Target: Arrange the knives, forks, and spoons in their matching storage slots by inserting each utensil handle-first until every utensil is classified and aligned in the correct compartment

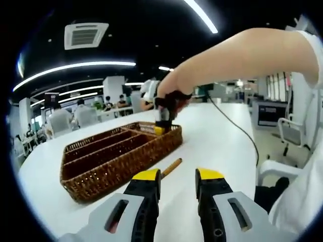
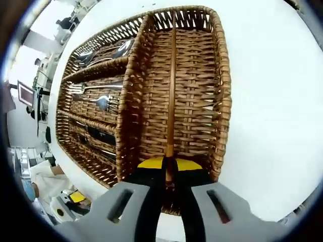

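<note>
Wicker tray is lying under the right gripper, whose jaws are pinching shut on 1 thin wooden stick stretching ahead over the wide compartment. Forks and spoons are resting in slots to its left. Ahead of the left gripper, gaping and holding nothing, another wooden stick is lying on the white table.

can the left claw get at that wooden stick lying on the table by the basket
Probably yes. The left claw is open and the wooden stick lies on bare table just beyond its tips, beside the wicker basket, with nothing between. The right claw is busy over the basket's far end.
</note>
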Available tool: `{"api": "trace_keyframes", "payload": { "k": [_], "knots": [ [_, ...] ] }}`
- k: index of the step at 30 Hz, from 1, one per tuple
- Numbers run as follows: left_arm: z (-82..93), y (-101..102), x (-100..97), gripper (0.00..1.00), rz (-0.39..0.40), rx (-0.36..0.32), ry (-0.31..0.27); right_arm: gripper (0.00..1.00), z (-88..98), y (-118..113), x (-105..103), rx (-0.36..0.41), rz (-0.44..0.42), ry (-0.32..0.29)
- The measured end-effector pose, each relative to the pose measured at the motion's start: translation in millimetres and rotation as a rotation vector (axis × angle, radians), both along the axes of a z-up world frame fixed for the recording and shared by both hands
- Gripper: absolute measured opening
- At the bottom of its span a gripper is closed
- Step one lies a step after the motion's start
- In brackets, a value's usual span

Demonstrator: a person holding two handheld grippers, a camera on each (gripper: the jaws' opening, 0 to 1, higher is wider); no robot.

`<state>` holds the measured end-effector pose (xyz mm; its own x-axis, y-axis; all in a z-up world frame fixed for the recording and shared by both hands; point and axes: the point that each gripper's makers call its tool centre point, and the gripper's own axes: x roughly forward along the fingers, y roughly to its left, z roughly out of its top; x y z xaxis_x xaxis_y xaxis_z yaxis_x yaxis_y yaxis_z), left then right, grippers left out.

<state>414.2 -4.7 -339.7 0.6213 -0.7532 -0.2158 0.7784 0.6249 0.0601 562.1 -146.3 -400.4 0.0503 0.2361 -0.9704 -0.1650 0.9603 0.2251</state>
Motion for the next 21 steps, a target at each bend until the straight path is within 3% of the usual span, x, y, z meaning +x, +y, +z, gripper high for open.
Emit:
{"api": "trace_keyframes", "payload": {
  "k": [7,21],
  "knots": [
    [-2.9,-2.0,0.3,0.26,-0.006,-0.005,0.003,0.06,-4.4,-2.3,-3.9,-0.002,-0.030,0.023],
    [-6.4,0.3,-1.3,0.26,-0.005,-0.011,0.014,0.06,-5.8,-1.2,-5.8,-0.046,0.044,0.024]
  ]
}}
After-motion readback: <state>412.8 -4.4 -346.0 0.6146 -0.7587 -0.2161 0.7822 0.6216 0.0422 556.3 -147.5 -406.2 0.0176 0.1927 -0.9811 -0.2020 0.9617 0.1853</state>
